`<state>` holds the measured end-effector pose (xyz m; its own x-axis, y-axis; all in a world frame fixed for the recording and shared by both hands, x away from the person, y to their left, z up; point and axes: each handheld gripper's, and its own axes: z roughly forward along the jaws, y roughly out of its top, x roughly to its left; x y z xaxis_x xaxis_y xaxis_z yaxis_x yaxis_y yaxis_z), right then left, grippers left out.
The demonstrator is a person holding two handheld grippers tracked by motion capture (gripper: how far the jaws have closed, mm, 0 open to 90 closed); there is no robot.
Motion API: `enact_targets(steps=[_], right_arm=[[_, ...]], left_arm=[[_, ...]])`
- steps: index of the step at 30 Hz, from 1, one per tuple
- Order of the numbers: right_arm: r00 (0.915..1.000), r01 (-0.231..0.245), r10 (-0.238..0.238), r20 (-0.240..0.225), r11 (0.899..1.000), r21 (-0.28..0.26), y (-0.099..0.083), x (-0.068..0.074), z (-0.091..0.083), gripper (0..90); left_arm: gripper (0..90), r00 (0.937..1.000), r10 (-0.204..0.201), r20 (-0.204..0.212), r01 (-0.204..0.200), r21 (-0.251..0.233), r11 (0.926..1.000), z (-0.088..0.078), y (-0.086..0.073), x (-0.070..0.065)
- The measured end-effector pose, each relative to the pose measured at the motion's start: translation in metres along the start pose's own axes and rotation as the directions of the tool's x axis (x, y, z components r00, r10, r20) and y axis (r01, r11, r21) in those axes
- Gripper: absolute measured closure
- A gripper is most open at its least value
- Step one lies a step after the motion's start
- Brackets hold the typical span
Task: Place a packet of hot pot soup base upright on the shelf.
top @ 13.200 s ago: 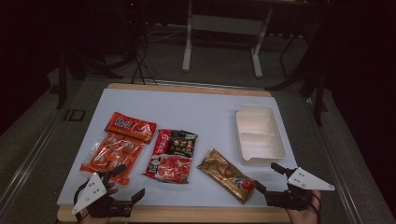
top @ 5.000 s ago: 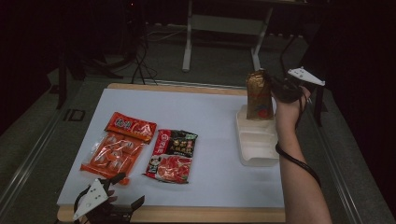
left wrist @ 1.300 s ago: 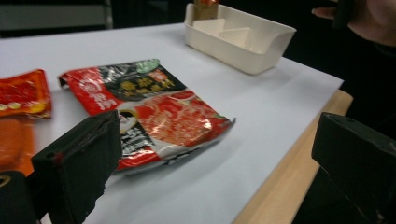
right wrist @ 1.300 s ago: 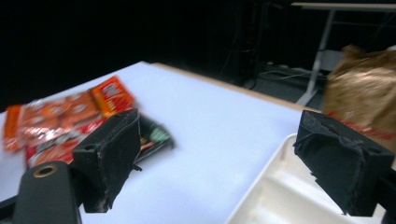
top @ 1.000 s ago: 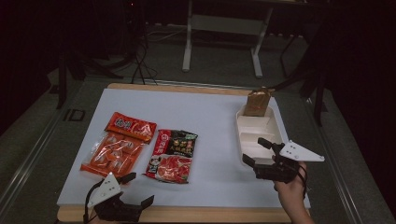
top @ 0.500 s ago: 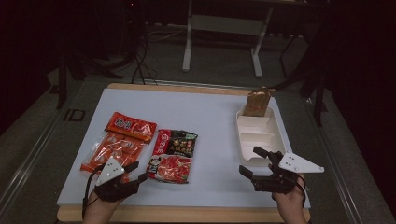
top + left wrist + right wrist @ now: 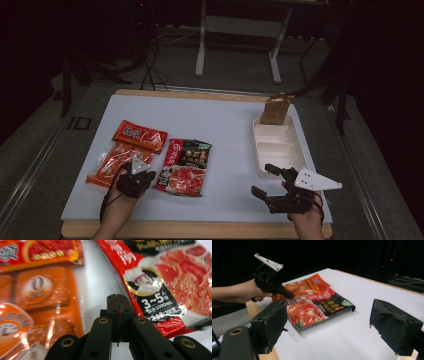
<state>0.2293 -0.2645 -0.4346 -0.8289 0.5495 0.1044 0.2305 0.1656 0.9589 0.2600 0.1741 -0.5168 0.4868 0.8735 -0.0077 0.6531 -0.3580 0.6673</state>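
So the left gripper [image 7: 142,176] has slid forward off the table's near edge and now sits in the gap between the orange packet [image 7: 37,305] and the red and black soup-base pouch [image 7: 184,166]. Its jaws have just been closing and are pressed together with nothing between them. The right gripper [image 7: 270,184] has backed toward the near edge, jaws wide apart and empty. The brown pouch [image 7: 276,109] stays standing in the white tray [image 7: 295,155].
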Motion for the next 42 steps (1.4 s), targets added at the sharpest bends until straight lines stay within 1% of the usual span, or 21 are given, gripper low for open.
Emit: enact_targets(steps=[2, 4, 6, 7, 12, 14, 16, 17, 20, 22, 24, 25, 27, 28, 30, 32, 34, 35, 36, 38, 42], right_arm=[[1.0000, -0.004, 0.004, 0.002, 1.000, 0.000, -0.001, -0.001, -0.001, 14.4], [0.9999, -0.017, 0.017, -0.002, 1.000, 0.000, -0.002, -0.002, -0.002, 14.4], [0.9999, -0.014, 0.014, 0.006, 1.000, -0.001, -0.002, -0.002, -0.003, 14.4], [0.9999, -0.016, 0.016, 0.004, 1.000, 0.000, -0.002, -0.002, -0.004, 14.4], [0.9998, -0.015, 0.015, 0.013, 1.000, 0.009, -0.003, -0.001, -0.005, 14.4], [0.9999, -0.011, 0.010, 0.011, 1.000, 0.014, -0.004, -0.001, -0.005, 14.4], [0.9998, -0.011, 0.011, 0.014, 1.000, 0.016, -0.004, -0.001, -0.005, 14.5], [0.9998, -0.013, 0.013, 0.015, 1.000, 0.016, -0.004, 0.000, -0.005, 14.5], [0.9998, -0.015, 0.015, 0.015, 1.000, 0.018, -0.004, -0.001, -0.006, 14.5], [0.9998, -0.016, 0.015, 0.015, 1.000, 0.016, -0.004, -0.001, -0.006, 14.5], [0.9998, -0.017, 0.017, 0.013, 1.000, 0.016, -0.004, -0.001, -0.006, 14.4], [0.9998, -0.016, 0.015, 0.013, 1.000, 0.018, -0.004, -0.001, -0.006, 14.5], [0.9998, -0.015, 0.015, 0.011, 1.000, 0.021, -0.005, -0.002, -0.005, 14.5], [0.9998, -0.016, 0.016, 0.011, 1.000, 0.020, -0.005, -0.002, -0.005, 14.4], [0.9998, -0.016, 0.016, 0.008, 1.000, 0.023, -0.005, -0.001, -0.005, 14.5], [0.9999, -0.015, 0.015, 0.008, 1.000, 0.021, -0.004, -0.001, -0.006, 14.5], [0.9999, -0.012, 0.012, 0.010, 1.000, 0.019, -0.004, -0.001, -0.006, 14.6], [0.9999, -0.012, 0.012, 0.010, 1.000, 0.019, -0.004, -0.001, -0.006, 14.6], [0.9999, -0.007, 0.007, 0.010, 1.000, 0.020, -0.004, -0.001, -0.006, 14.7], [1.0000, -0.006, 0.006, 0.006, 1.000, 0.018, -0.004, 0.000, -0.006, 14.7], [1.0000, 0.000, -0.001, 0.003, 1.000, 0.020, -0.003, 0.001, -0.006, 14.7]], left_arm=[[90.0, 0.9998, 0.013, 0.013, -0.014, 0.023, 0.9996, 0.004, 0.001, -0.003], [90.0, 0.9997, 0.023, 0.002, -0.023, 0.032, 0.9992, 0.006, 0.002, -0.005], [90.0, 0.9996, 0.001, 0.027, -0.002, 0.010, 0.9999, 0.005, 0.002, -0.003], [90.0, 0.9993, -0.002, 0.036, 0.002, 0.008, 1.0000, 0.005, 0.003, -0.002], [90.0, 0.9976, 0.028, 0.063, -0.029, 0.005, 0.9996, 0.007, 0.006, -0.005], [90.0, 0.9976, 0.046, 0.051, -0.046, 0.012, 0.9989, 0.009, 0.009, -0.007], [90.0, 0.9980, 0.042, 0.047, -0.043, 0.019, 0.9989, 0.014, 0.012, -0.006], [90.0, 0.9983, 0.033, 0.048, -0.034, 0.027, 0.9991, 0.017, 0.013, -0.005], [90.0, 0.9986, 0.034, 0.041, -0.035, 0.027, 0.9990, 0.021, 0.018, -0.005], [90.0, 0.9983, 0.030, 0.049, -0.032, 0.032, 0.9990, 0.024, 0.022, -0.006], [90.0, 0.9978, 0.045, 0.049, -0.047, 0.034, 0.9983, 0.025, 0.024, -0.009], [90.0, 0.9970, 0.053, 0.056, -0.055, 0.036, 0.9978, 0.025, 0.025, -0.011], [90.0, 0.9962, 0.049, 0.072, -0.052, 0.036, 0.9980, 0.026, 0.026, -0.014], [90.0, 0.9954, 0.057, 0.077, -0.060, 0.036, 0.9975, 0.026, 0.026, -0.017], [90.0, 0.9929, 0.068, 0.097, -0.072, 0.038, 0.9967, 0.027, 0.027, -0.023], [90.0, 0.9890, 0.089, 0.118, -0.094, 0.036, 0.9949, 0.028, 0.028, -0.030], [90.0, 0.9863, 0.100, 0.131, -0.106, 0.035, 0.9938, 0.030, 0.030, -0.036], [90.0, 0.9863, 0.100, 0.131, -0.106, 0.035, 0.9938, 0.030, 0.030, -0.036], [90.0, 0.9845, 0.109, 0.138, -0.114, 0.034, 0.9929, 0.032, 0.032, -0.039], [90.0, 0.9838, 0.103, 0.147, -0.109, 0.034, 0.9934, 0.034, 0.035, -0.042], [90.0, 0.9809, 0.114, 0.158, -0.120, 0.033, 0.9922, 0.039, 0.040, -0.048]])
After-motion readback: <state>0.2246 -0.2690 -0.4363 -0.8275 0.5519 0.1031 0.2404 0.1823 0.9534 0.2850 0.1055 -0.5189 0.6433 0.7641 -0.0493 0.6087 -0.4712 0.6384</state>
